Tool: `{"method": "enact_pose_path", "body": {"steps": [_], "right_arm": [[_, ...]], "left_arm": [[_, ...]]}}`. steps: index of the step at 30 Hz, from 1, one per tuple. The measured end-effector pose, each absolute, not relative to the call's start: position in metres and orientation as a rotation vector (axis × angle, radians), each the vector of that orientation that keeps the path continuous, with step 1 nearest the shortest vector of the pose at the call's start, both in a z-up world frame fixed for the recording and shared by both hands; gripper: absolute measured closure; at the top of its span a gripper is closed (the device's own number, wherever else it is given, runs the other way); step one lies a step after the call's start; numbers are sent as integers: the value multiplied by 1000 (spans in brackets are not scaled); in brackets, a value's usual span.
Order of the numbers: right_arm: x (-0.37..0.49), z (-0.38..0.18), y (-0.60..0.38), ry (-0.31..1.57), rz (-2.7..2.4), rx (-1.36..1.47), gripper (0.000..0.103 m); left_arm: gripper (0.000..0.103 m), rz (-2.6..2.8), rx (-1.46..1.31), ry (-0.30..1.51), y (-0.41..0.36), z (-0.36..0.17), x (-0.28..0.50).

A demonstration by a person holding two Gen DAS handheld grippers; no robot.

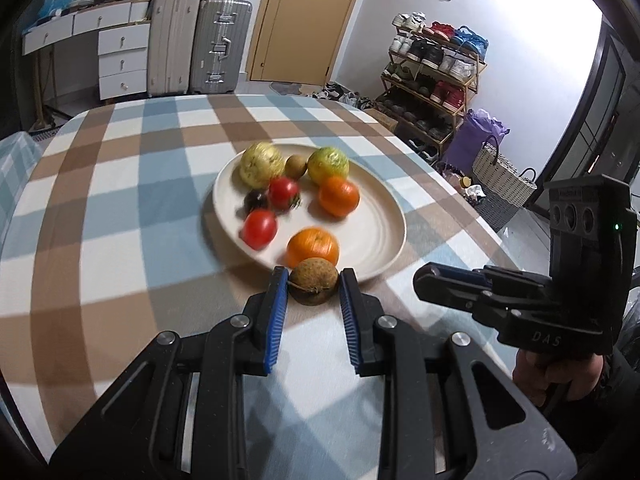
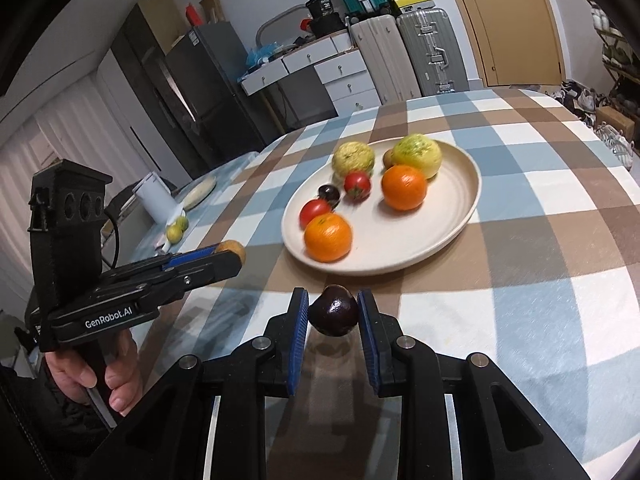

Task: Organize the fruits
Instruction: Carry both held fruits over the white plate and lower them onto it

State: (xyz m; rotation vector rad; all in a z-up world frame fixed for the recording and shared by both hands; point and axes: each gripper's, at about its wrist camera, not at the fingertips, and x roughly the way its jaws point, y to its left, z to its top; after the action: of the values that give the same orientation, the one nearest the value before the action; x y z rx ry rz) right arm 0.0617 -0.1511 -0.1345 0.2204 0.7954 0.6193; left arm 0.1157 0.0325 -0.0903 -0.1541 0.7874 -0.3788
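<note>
A cream plate (image 1: 376, 236) (image 2: 452, 208) on the checked tablecloth holds two oranges (image 1: 313, 246) (image 2: 328, 237), two red tomatoes (image 1: 259, 228), two yellow-green fruits (image 1: 261, 164), a small brown fruit and a dark plum. My left gripper (image 1: 313, 286) is shut on a brown kiwi (image 1: 313, 280) and holds it above the cloth just before the plate's near rim; it shows at the left of the right wrist view (image 2: 230, 254). My right gripper (image 2: 334, 312) is shut on a dark plum (image 2: 335, 310), held above the cloth before the plate; it also shows in the left wrist view (image 1: 424, 280).
The checked table (image 1: 120, 200) extends left and behind the plate. A white cup (image 2: 154, 196), a flat round object and two green fruits (image 2: 178, 229) sit on a side surface at left. Suitcases, drawers, a shoe rack (image 1: 432, 76) and baskets stand beyond the table.
</note>
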Motion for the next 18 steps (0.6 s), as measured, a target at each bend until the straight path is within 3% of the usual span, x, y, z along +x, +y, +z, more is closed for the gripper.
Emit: {"method": "enact_pose_path", "body": {"steps": [18], "right_arm": [[125, -132, -144, 798, 652, 190, 77]], "left_arm": [[80, -432, -187, 871, 8, -96, 216]]}}
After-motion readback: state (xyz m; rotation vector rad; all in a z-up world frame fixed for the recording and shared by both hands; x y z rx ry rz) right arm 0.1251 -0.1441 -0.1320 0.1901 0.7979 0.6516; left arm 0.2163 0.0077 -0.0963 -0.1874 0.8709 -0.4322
